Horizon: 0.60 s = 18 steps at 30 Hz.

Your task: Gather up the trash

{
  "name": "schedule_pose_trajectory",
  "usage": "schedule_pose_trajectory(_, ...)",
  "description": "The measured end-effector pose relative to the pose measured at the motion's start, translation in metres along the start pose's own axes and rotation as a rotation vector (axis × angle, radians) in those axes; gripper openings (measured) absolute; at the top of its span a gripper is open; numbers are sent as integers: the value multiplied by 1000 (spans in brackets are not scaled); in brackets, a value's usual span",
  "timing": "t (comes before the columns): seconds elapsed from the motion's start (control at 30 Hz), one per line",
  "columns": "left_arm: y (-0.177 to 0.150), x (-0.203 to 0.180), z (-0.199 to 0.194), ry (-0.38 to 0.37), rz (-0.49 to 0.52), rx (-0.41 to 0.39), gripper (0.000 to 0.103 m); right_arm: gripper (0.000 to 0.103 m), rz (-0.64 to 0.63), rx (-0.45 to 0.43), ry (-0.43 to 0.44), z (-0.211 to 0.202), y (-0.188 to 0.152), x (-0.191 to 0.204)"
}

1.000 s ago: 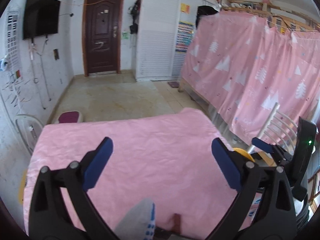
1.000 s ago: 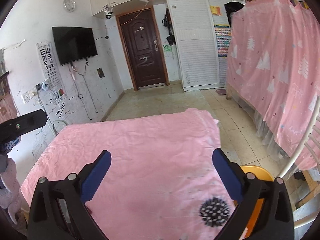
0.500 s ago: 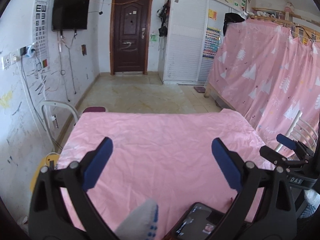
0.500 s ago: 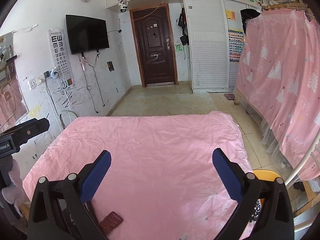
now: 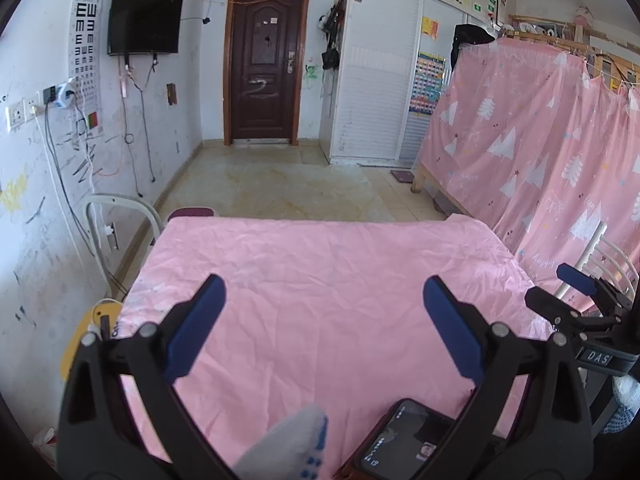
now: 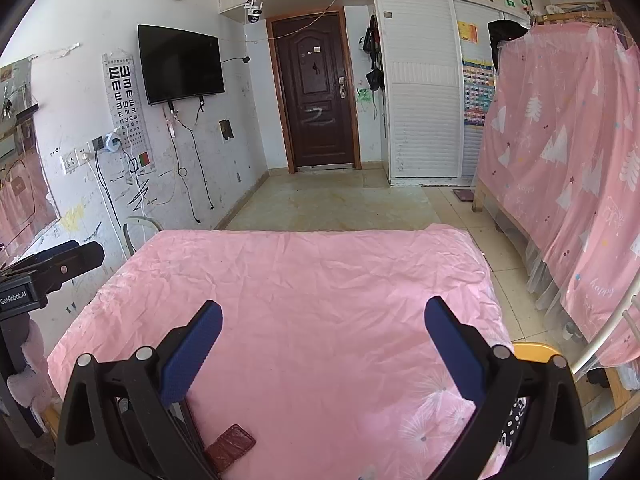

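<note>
From the left wrist, the left gripper point(image 5: 320, 304) hangs over the pink sheet point(image 5: 320, 264), jaws wide apart and empty — a phone point(image 5: 404, 444) lies at the near edge. From the right wrist, the right gripper point(image 6: 320, 320) is likewise spread and empty — no trash can be made out on the sheet.

Left tongs point(image 5: 320, 320) spread wide, empty; right tongs point(image 6: 322, 340) likewise.

Bright, even daylight fills both fisheye views, with soft, faint shadows. Straight lines bow strongly toward the rims, and black vignette rounds off each corner. The pink table cloth point(image 5: 340, 280) looks sharp; a gloved finger point(image 5: 288, 448) at 6 o'clock is blurred.
</note>
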<state>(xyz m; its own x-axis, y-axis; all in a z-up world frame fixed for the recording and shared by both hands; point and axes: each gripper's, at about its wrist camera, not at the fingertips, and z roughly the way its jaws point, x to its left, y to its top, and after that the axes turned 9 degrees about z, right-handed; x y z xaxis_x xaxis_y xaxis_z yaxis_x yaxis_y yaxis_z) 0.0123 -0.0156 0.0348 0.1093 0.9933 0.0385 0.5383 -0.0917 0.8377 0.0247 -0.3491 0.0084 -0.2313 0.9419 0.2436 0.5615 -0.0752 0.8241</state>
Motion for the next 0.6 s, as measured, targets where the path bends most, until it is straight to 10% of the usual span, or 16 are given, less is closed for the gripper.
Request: schedule_pose_trajectory(0.6,-3,-2,9,10,7,23,95,92,-1,6,-2,-1,-1,-1)
